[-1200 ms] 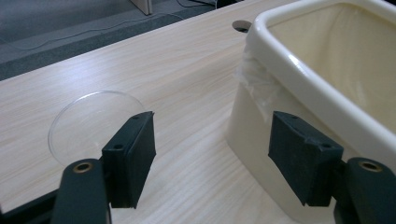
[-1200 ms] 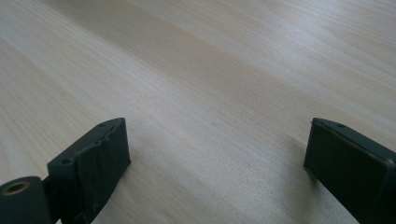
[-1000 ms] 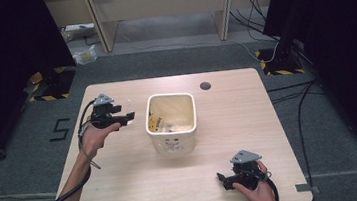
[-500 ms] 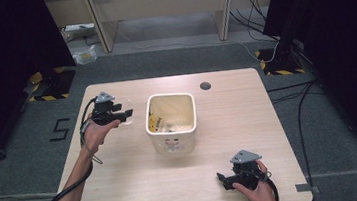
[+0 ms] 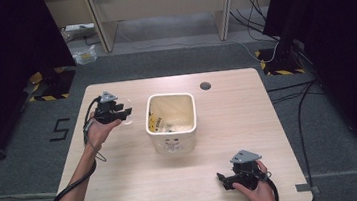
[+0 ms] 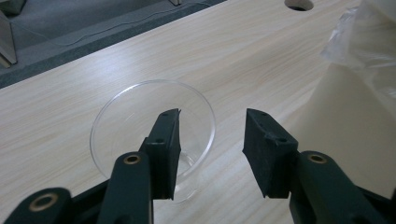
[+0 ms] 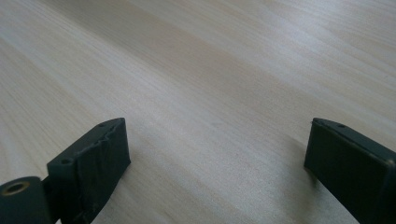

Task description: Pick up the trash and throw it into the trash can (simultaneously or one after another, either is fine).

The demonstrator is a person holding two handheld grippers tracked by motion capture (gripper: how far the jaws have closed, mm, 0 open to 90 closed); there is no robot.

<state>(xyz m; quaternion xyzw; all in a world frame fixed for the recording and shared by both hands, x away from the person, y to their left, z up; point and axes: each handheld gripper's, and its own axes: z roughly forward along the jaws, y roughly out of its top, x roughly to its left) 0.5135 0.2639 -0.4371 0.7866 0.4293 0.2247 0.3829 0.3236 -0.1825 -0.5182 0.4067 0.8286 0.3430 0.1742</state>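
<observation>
Beside the white bin (image 5: 171,124), the left gripper (image 6: 212,135), jaws just closing yet still unclamped, straddles the light, slippery, crushable clear cup (image 6: 152,135)'s rim.

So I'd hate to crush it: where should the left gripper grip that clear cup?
Probably by the rim wall of the clear cup, from above: it stands upright and open. The left gripper has been closing, one jaw inside, one outside; pads not yet pressing.
</observation>
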